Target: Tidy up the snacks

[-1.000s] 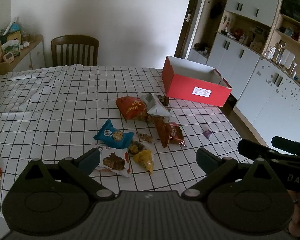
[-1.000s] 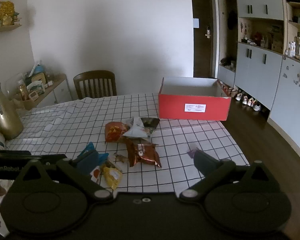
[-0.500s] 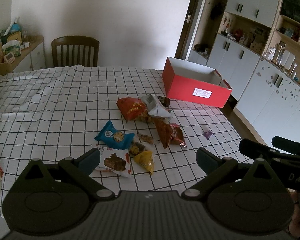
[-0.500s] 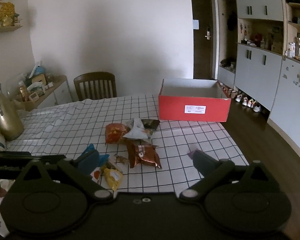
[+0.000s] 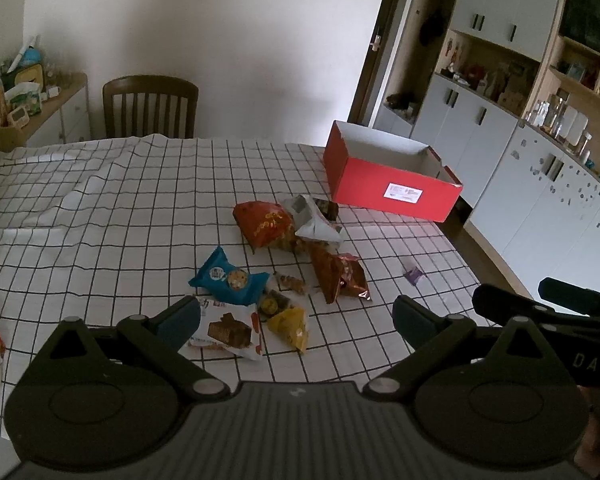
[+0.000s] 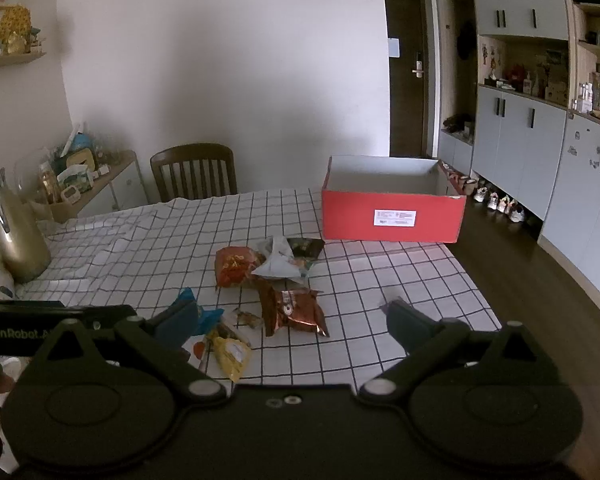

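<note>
Several snack packets lie heaped on the checked tablecloth: an orange bag, a white bag, a brown foil bag, a blue biscuit packet, a white chocolate-bar packet and a yellow packet. An empty red box stands at the far right of the table. A small purple sweet lies apart. My left gripper is open above the near packets. My right gripper is open too, with the brown foil bag between its fingers' lines.
A wooden chair stands behind the table. A gold vase sits at the table's left edge. A cluttered sideboard is at the left, grey cupboards along the right wall. The other gripper's body shows at right.
Both views have shifted slightly; the snacks sit a touch lower and nearer in the frames. Nothing on the table has moved, and both grippers stay open.
</note>
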Demonstrator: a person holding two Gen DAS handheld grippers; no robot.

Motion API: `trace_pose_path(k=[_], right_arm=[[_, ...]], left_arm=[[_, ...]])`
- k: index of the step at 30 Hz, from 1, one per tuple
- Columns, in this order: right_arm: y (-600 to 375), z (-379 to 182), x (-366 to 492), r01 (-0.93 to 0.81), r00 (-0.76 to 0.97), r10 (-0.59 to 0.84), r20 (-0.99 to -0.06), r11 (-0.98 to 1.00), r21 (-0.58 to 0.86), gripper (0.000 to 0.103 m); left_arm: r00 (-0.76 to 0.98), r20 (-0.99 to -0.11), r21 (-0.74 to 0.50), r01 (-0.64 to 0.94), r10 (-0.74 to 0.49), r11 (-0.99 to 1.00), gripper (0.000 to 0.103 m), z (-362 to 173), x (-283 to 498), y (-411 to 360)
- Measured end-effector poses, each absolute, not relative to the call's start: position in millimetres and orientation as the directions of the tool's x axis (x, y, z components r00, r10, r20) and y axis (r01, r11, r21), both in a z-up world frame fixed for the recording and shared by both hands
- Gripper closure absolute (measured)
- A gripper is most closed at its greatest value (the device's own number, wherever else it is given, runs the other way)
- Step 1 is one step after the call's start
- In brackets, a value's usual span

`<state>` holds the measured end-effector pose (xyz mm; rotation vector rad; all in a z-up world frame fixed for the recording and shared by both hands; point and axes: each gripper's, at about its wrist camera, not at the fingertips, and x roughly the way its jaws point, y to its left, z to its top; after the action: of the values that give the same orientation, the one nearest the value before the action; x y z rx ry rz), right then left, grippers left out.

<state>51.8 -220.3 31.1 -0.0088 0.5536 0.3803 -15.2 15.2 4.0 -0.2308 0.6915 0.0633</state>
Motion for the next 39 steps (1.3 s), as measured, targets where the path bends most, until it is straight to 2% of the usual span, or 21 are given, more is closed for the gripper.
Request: trace_pose_path(k=[9, 20, 26, 37, 39], right_arm=[[-215.4, 36.3, 52.6, -0.380, 0.791, 0.358, -0.496, 0.923, 0.059, 0.002], [-232.4, 22.1, 85.1, -0.393, 0.774, 0.355, -0.524, 0.919, 0.042, 0.008], [-246.8, 4.1, 116.1, -0.384, 0.754, 0.337, -0.564, 0.923, 0.038, 0.014], [-274.6, -45.6, 184.0, -0.365, 0.686, 0.292, -0.666, 0.930, 0.032, 0.023], [-277.8, -53.5, 195.8, -0.362, 0.676, 0.279, -0.682, 0.932, 0.023, 0.023]], left_arm=[[0.777, -0.629, -0.211, -0.155, -0.013, 0.965, 0.000, 1.6, -9.6, 23.9], [0.731, -0.682, -0.231, -0.239, 0.018, 0.943, 0.000, -18.6, 11.3, 43.1], [0.689, -0.725, -0.209, -0.242, 0.016, 0.948, 0.000, -39.2, 24.6, 37.7], [0.599, -0.794, -0.152, -0.358, 0.102, 0.921, 0.001, -81.4, 43.9, 48.5], [0.571, -0.817, -0.177, -0.385, 0.083, 0.906, 0.001, -88.5, 50.3, 54.3]])
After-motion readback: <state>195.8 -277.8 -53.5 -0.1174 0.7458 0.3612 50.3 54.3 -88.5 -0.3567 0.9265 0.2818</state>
